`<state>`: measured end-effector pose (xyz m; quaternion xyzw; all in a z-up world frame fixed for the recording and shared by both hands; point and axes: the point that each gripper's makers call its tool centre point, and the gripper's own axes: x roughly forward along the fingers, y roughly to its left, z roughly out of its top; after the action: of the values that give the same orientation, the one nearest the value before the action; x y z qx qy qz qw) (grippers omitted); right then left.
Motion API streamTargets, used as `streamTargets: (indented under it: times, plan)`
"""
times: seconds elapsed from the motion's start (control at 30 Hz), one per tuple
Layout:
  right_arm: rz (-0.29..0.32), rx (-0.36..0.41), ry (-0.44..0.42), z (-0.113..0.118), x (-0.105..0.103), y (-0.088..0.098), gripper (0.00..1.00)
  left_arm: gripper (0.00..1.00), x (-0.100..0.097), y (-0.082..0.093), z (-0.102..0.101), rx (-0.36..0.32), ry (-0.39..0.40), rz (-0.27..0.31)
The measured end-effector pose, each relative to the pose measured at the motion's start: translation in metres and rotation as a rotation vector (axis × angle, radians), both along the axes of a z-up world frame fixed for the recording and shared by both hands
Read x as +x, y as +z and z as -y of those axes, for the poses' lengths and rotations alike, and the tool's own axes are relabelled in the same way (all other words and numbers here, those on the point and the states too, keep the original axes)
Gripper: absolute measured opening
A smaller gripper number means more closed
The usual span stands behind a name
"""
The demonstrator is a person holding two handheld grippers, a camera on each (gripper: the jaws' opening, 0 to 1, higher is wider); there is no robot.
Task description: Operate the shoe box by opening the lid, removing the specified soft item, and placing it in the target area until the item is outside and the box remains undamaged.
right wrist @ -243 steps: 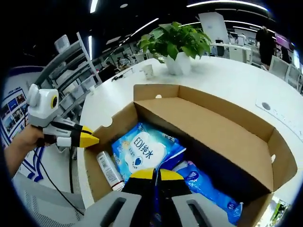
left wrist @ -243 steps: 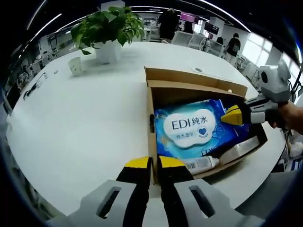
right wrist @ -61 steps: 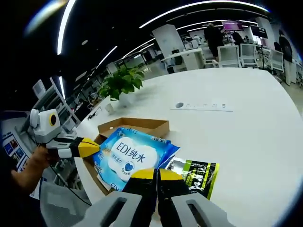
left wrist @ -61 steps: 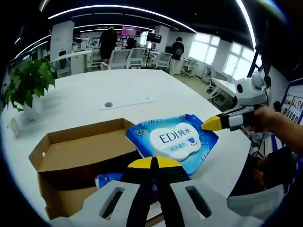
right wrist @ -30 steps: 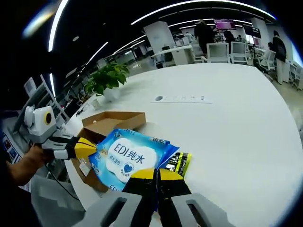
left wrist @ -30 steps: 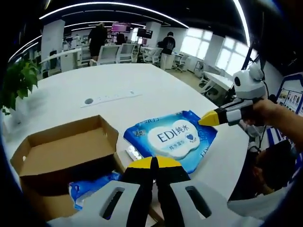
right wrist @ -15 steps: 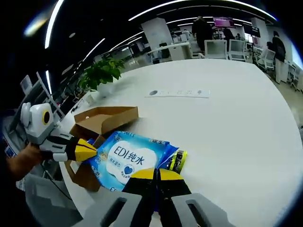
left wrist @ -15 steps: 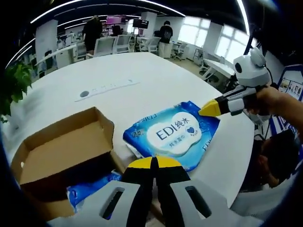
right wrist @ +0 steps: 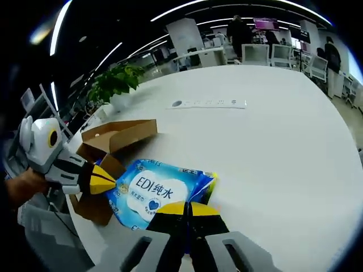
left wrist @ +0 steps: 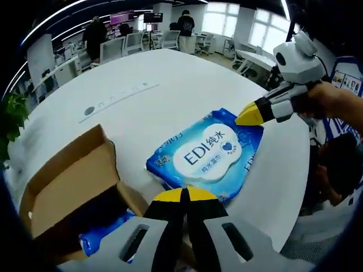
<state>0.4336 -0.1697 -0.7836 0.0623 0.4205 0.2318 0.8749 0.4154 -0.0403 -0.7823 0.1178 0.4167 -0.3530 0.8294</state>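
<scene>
Cardboard shoe box (left wrist: pixel 68 187) noted at left of left gripper view, lid open, second blue pack (left wrist: pixel 105 235) lying inside. Just right of box, blue wet-wipes pack (left wrist: pixel 207 156) held low over white table (left wrist: pixel 170 90), outside the box; could not tell whether touching the surface. Left gripper (left wrist: pixel 182 195) clamped on near edge of pack, jaws pressed together on the film. Right gripper (left wrist: pixel 249 115) pinched far-right corner likewise, tips closed on it.

Judged pack soft, light, somewhat floppy; glossy film likely slippery, so edge seams or corners best for hold, as taken. Firm squeeze on centre flap probably unwise.

Label read "EDI" with Chinese characters "纯水" and a heart mark on white cloud panel; smaller print illegible.

In right gripper view, box (right wrist: pixel 116 136) far left, pack (right wrist: pixel 156 190) nearer, green-and-black packet (right wrist: pixel 209 190) beneath its right edge.
</scene>
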Motion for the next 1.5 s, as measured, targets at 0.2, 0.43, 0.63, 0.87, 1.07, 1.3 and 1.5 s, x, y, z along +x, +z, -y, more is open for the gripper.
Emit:
streamTargets:
  times: [0.2, 0.43, 0.63, 0.87, 1.07, 1.3, 1.5]
  plan:
    - [0.016, -0.009, -0.007, 0.002, 0.007, -0.006, 0.0, 0.0, 0.001, -0.008, 0.003, 0.04, -0.036, 0.0]
    - [0.034, -0.009, -0.03, 0.004, 0.016, -0.01, 0.0, 0.0, 0.002, -0.017, 0.004, 0.086, -0.074, 0.004]
    - [0.022, -0.026, -0.038, 0.005, 0.017, -0.017, 0.0, 0.0, -0.001, -0.021, 0.005, 0.099, -0.092, -0.008]
    - [0.008, -0.026, -0.06, 0.007, 0.012, -0.022, 0.0, 0.0, -0.002, -0.022, 0.005, 0.107, -0.103, 0.005]
    - [0.014, -0.023, -0.089, 0.009, 0.011, -0.025, 0.0, 0.0, -0.004, -0.02, 0.004, 0.102, -0.095, 0.017]
    - [0.019, -0.023, -0.093, 0.011, 0.01, -0.025, 0.0, 0.0, 0.001, -0.005, -0.001, 0.043, -0.048, 0.041]
    - [0.032, -0.024, -0.096, 0.013, 0.009, -0.02, 0.0, 0.05, 0.004, 0.015, -0.007, -0.012, -0.03, 0.055]
